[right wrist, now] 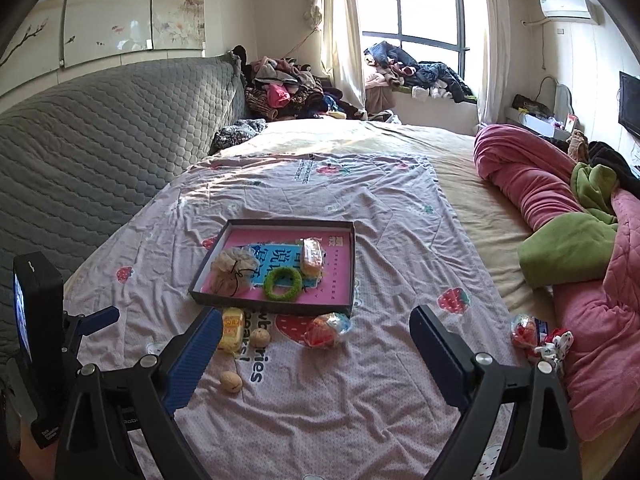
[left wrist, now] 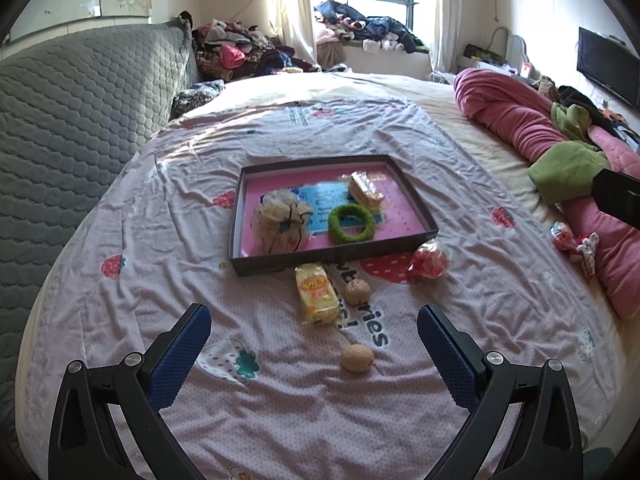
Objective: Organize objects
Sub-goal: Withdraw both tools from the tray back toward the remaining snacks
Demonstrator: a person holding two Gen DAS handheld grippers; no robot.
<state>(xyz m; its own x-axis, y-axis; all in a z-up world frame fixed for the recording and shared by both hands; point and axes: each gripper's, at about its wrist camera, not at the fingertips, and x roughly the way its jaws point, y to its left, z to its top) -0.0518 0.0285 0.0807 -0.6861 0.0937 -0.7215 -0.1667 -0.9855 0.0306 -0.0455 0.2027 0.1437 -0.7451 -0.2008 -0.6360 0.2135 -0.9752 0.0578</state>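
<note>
Sunlight from the window (right wrist: 420,8) falls across the bed (right wrist: 460,208); grey headboard (right wrist: 100,140) left, clothes (left wrist: 240,50) piled behind.

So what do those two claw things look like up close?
Both look alike. The left claw has black, frame-like arms with triangle-shaped cut-outs, round silver bolts at the joints, and two flat fingers covered in bumpy blue pads. The right claw is built the same way. Seen from the right wrist, the left one also carries a black box with tiny white lettering.

left wrist: near, facing tray (left wrist: 240,216) | right wrist: same, right-offset
</note>
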